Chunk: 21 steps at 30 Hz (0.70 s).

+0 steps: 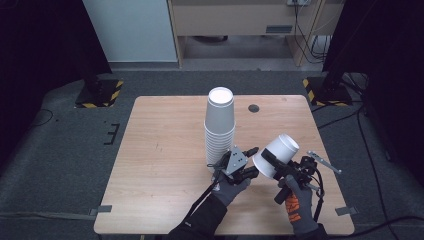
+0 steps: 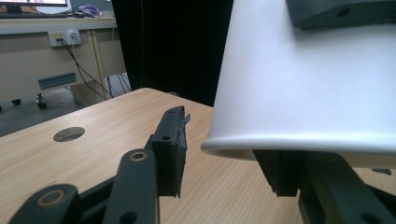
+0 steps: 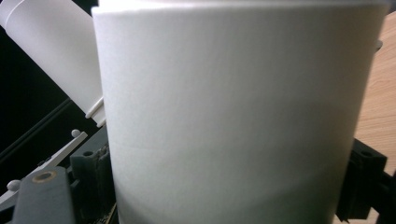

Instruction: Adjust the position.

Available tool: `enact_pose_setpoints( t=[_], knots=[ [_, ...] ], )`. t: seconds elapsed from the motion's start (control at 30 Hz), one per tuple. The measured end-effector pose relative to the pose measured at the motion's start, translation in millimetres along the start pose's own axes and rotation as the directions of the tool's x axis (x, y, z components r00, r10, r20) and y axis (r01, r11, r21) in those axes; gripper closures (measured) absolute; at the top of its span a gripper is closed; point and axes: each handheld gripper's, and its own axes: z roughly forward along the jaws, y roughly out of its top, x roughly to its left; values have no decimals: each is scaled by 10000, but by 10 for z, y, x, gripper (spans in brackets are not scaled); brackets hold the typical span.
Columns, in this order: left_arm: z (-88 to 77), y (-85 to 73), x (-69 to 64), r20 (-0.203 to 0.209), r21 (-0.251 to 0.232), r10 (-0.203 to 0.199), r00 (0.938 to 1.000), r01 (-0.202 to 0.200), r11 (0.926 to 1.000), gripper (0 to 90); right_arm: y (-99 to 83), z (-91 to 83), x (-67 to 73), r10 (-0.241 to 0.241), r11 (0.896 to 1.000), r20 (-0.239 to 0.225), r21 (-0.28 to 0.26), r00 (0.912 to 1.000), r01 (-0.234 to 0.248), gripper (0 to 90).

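My right gripper is shut on a white paper cup, held tilted above the table's near right part with its base pointing up and away. In the right gripper view the cup sits between the two jaws of that gripper. My left gripper stands open just left of the cup, at its rim. In the left gripper view the cup's rim reaches in between the jaws of the left gripper. One finger stands a little apart from the cup's wall. The other finger sits partly hidden under the rim.
A tall stack of upside-down white cups stands mid-table, just behind the left gripper, and appears as the stack in the right gripper view. The wooden table has a round hole near its far edge. Dark floor and black stands surround it.
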Motion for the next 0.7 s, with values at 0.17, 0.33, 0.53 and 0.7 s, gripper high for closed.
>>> enact_pose_setpoints(
  t=[0.17, 0.33, 0.53, 0.7],
  knots=[
    [12, 4, -2, -21, -147, 82, 10000, -82, 9999, 577, -22, 21, 1, 12, 10000, -62, 98, 10000, -11, 156],
    [20, 4, 9, -126, -236, 144, 9998, -147, 9996, 595, -36, 33, 6, 69, 9998, -114, 171, 9999, -67, 156],
    [18, 6, 11, -115, -222, 116, 9999, -119, 9997, 690, -48, 47, -9, 178, 9994, -144, 313, 9997, -173, 154],
    [5, -2, 14, -76, -184, 154, 9999, -156, 9997, 736, -44, 47, -23, 213, 9992, -140, 353, 9997, -208, 150]
  ],
)
